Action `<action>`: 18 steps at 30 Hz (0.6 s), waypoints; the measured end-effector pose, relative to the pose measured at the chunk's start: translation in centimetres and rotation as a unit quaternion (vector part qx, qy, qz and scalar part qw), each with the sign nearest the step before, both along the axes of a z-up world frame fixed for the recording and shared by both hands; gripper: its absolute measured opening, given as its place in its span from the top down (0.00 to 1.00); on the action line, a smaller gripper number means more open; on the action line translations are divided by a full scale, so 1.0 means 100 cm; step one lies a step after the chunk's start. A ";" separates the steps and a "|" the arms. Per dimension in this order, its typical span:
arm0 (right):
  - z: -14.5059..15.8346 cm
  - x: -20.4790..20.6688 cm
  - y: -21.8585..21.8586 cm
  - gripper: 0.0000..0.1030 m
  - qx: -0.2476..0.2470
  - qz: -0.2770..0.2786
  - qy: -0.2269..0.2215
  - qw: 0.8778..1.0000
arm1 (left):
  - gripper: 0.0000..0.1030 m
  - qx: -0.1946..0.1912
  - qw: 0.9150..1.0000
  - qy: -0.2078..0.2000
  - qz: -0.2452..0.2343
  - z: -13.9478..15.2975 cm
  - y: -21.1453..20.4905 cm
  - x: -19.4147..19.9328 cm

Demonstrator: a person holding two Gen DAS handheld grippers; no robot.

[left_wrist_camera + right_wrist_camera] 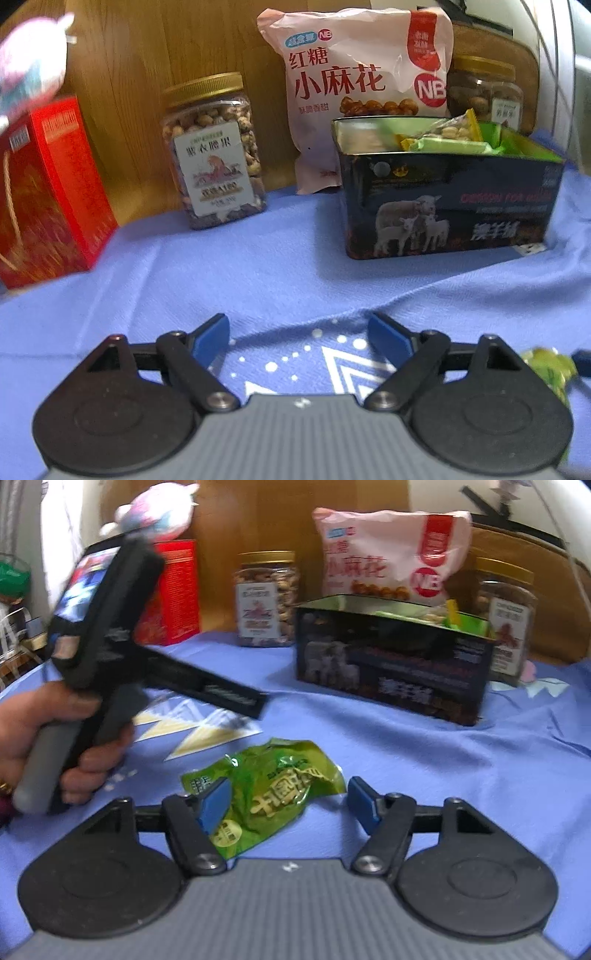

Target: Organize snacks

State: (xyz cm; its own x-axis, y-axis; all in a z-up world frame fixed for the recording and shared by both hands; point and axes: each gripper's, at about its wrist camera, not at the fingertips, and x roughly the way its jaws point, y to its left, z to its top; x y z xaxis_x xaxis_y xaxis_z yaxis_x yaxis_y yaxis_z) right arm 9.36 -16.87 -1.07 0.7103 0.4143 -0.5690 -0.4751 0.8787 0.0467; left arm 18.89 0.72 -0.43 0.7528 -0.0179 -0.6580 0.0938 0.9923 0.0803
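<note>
A green snack packet [273,794] lies on the blue cloth between the open fingers of my right gripper [288,803]; its edge shows in the left wrist view [550,365]. A dark open tin with sheep pictures [447,206] holds several small green and yellow snack packets [454,142]; it also shows in the right wrist view [391,661]. My left gripper [299,336] is open and empty over the cloth, in front of the tin. In the right wrist view the left gripper tool [110,635] is held in a hand at the left.
Along the wooden back stand a red box [48,199], a gold-lidded jar of nuts [216,151], a pink snack bag [362,85] and a second jar [487,92]. A pink plush toy [155,509] sits on the red box. The blue cloth [258,266] is wrinkled.
</note>
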 end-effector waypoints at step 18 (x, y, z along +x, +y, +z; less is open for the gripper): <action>0.014 0.028 -0.073 0.36 0.111 -0.036 0.047 0.992 | 0.37 -0.218 0.958 0.095 -0.163 0.017 0.002 -0.058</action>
